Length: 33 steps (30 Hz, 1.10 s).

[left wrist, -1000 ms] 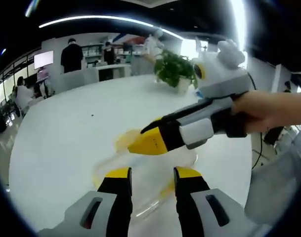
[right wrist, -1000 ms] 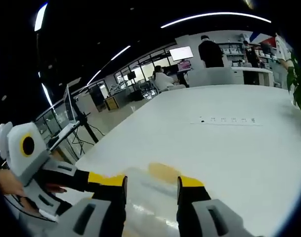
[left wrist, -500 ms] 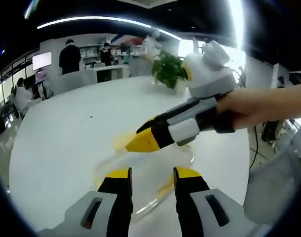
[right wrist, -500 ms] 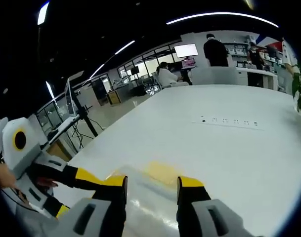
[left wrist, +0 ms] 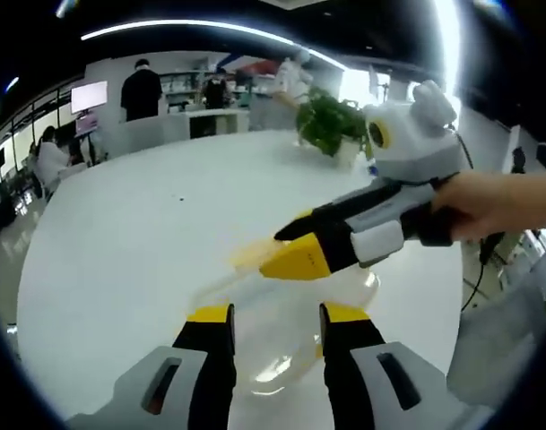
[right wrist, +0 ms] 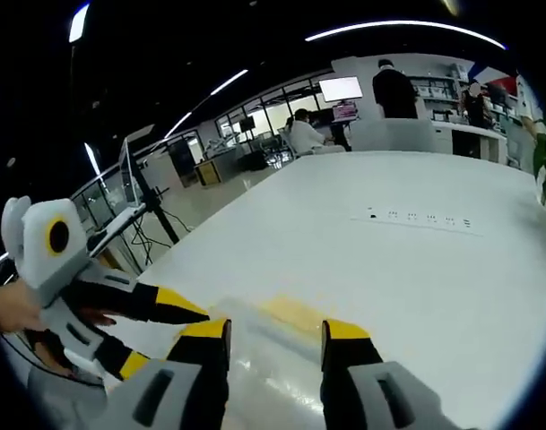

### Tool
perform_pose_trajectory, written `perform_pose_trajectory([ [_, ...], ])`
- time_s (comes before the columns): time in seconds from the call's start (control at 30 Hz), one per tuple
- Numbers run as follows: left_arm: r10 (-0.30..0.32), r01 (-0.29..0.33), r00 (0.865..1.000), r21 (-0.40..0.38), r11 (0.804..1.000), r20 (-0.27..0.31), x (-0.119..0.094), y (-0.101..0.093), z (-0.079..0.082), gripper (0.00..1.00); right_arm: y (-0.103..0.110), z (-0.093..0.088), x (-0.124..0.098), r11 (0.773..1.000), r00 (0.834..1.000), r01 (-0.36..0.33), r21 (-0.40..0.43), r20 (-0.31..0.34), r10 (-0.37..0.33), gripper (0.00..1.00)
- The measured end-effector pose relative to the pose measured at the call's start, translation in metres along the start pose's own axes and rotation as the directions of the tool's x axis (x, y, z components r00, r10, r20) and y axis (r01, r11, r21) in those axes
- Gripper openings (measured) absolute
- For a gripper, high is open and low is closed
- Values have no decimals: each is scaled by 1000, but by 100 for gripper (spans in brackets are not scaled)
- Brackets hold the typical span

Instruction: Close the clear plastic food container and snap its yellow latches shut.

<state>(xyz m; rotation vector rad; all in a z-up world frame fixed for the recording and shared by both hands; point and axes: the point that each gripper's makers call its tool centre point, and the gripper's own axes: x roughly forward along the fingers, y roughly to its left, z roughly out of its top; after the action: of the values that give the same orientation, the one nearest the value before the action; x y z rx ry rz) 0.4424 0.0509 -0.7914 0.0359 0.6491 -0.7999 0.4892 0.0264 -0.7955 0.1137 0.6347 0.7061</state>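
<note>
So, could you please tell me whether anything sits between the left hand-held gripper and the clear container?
Nothing visible does. The left hand-held gripper hovers right over the clear container; the right hand-held gripper reaches in at the far side, by a yellow latch.

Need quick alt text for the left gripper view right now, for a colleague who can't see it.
The right gripper, held by a hand, reaches over a clear container on a white table; the left gripper has open jaws.

Bright overhead strip lights, glare on the white table [left wrist: 120, 242], perhaps slight blur, fisheye-bent edges.
</note>
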Motion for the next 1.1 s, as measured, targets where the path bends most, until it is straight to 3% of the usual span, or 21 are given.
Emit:
perform_pose_trajectory([
  [0.1,-5,6,999,34,999,-47,2,-1,-10,46,-1,1,1,1000,1000,4,8,2,-4,38],
  [0.13,0,2,1000,57,998,-28,2,0,-6,45,0,0,1,1000,1000,4,7,1,-4,38],
  [0.27,3,-3,1000,25,1000,-17,0,-2,-4,42,0,0,1,1000,1000,7,7,4,-7,38],
  [0.43,-16,22,999,168,986,-37,0,-9,-6,46,0,0,2,1000,1000,2,-16,-6,-3,38],
  [0.57,-31,51,997,309,950,-70,0,-18,-13,47,-1,-1,3,999,1000,-6,-39,-20,5,38],
  [0.73,-26,83,992,475,876,-125,3,-26,-24,49,-4,-2,7,996,998,-23,-90,-55,18,38],
  [0.83,-3,91,987,546,833,-159,6,-26,-31,48,-8,-8,9,981,991,-57,-184,-126,34,39],
  [0.93,10,80,988,572,816,-153,9,-26,-31,45,-8,-15,10,961,979,-112,-254,-196,62,39],
  [0.97,9,82,988,576,814,-154,9,-26,-31,44,-8,-13,11,962,979,-122,-246,-188,76,39],
  [1.1,13,84,988,606,791,-154,11,-24,-29,42,-4,-14,12,933,951,-235,-274,-265,161,38],
])
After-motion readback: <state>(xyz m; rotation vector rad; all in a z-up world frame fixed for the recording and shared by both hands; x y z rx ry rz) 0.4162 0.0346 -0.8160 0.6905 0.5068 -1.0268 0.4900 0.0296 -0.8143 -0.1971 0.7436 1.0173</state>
